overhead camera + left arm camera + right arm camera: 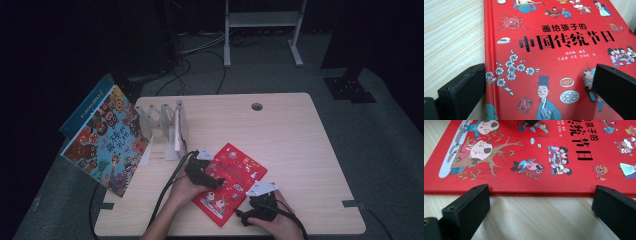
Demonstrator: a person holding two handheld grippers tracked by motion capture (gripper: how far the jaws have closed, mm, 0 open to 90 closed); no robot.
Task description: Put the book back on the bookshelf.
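Note:
A red picture book (pixel 231 181) with black Chinese title lettering lies flat on the table, near the front edge. My left gripper (pixel 210 176) is at the book's left side, held in a hand. In the left gripper view it (pixel 539 75) is open wide: one jaw is on the wood beside the book's (pixel 544 50) left edge, the other over the cover. My right gripper (pixel 253 204) is at the book's lower right side. In the right gripper view it (pixel 541 192) is open, both jaws low over the wood just short of the book's (pixel 529 157) edge.
A clear multi-slot book rack (pixel 166 126) stands at the table's back left, with a thin white book (pixel 176 131) in it. A large colourful book (pixel 106 140) leans off the table's (pixel 300 140) left edge. A cable hole (pixel 257 106) is at the back. Cables trail toward the front.

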